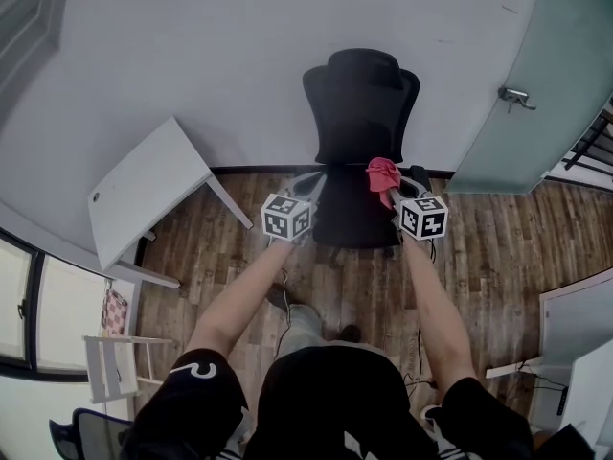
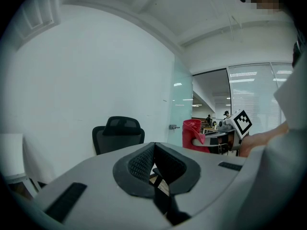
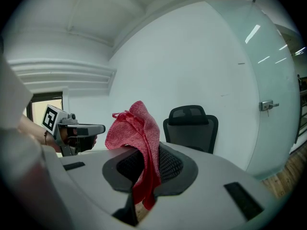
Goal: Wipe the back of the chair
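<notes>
Head view looks down; both gripper views share the chair [image 1: 359, 113].

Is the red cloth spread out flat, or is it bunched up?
Bunched up. The red cloth stands crumpled between the jaws of the right gripper, which are shut on it.

Black chair [image 1: 360, 123] on wooden floor [image 1: 498, 247]

white table [image 1: 144, 195] left, against wall | glass door [image 1: 536, 75] right, metal handle [image 1: 514, 96] | wood plank floor [image 1: 498, 247]
</notes>
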`<state>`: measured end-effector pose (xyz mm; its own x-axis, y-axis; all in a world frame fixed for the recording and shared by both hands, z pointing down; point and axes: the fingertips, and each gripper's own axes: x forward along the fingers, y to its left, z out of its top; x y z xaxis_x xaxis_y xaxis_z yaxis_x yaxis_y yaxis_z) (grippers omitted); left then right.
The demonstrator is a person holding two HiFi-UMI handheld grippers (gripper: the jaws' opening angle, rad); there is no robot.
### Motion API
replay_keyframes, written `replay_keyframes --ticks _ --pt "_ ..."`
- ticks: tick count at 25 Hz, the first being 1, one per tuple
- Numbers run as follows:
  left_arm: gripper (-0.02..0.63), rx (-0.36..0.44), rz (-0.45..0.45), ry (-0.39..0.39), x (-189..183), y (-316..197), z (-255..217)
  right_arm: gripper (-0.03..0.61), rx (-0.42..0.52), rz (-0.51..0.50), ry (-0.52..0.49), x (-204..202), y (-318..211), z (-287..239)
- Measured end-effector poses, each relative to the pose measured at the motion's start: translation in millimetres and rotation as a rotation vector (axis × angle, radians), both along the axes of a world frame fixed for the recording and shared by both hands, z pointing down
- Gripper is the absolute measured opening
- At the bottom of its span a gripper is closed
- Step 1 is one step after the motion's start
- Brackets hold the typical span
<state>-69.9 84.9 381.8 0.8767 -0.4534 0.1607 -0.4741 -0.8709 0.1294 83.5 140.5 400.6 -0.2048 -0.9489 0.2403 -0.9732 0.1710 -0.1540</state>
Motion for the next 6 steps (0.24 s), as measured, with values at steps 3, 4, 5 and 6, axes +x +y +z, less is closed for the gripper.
replay_keyframes --ticks 3,4,5,6 --pt "0.025 0.001 0.0 0.0 -2.7 0.7 -1.1 0.072 0.004 -0.009 -0.006 -4.6 1.0 -1.2" --pt "0.025 0.001 0.001 0.001 -3.3 1.1 -1.0 0.072 0.003 -0.011 -0.007 -5.8 1.3 -1.0" --pt "0.025 0.0 0.002 0.001 -3.8 1.4 -0.9 0.072 0.003 -0.012 -0.007 -6.8 1.4 -0.7" --pt "0.025 0.0 0.003 0.002 -4.3 1.7 -0.7 0.072 0.002 -0.014 -0.008 -7.7 1.5 -0.4"
